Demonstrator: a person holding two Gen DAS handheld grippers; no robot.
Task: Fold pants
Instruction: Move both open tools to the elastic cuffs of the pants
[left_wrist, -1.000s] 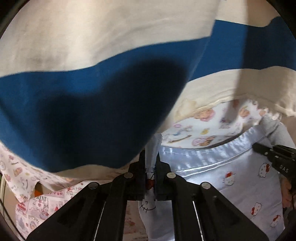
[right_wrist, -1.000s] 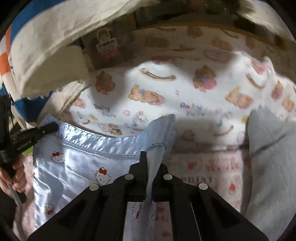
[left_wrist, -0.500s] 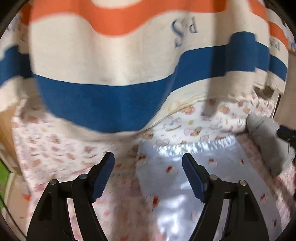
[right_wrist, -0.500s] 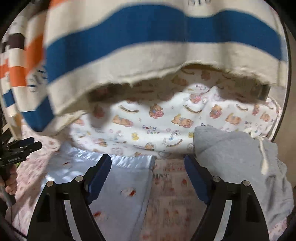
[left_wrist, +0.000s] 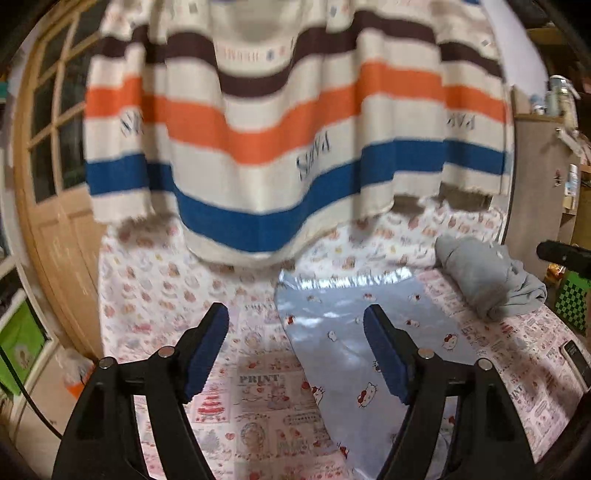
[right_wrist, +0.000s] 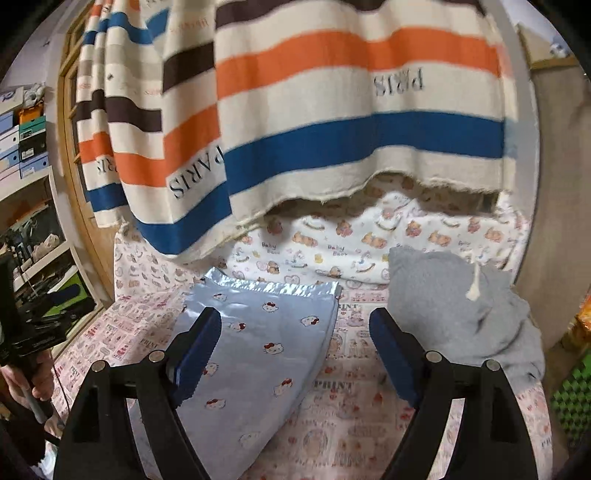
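Light blue satin pants (left_wrist: 354, 332) with a cat print lie flat on the pink printed sheet (left_wrist: 258, 398), waistband toward the back; they also show in the right wrist view (right_wrist: 266, 343). My left gripper (left_wrist: 295, 347) is open and empty, raised above the pants' left edge. My right gripper (right_wrist: 295, 354) is open and empty, raised above the pants' right edge. The left gripper's body (right_wrist: 33, 332) shows at the left of the right wrist view, and the right gripper's tip (left_wrist: 561, 253) at the right of the left wrist view.
A striped blanket (left_wrist: 288, 140) hangs over the back of the bed. A crumpled grey garment (right_wrist: 461, 314) lies at the right. A white bear-print pillow (right_wrist: 369, 240) lies behind the pants. A wooden door (left_wrist: 55, 206) stands at the left, shelves (right_wrist: 26, 147) beyond.
Both grippers let go of the pants' waistband, opened, and pulled back and up. The pants now lie flat on the sheet.
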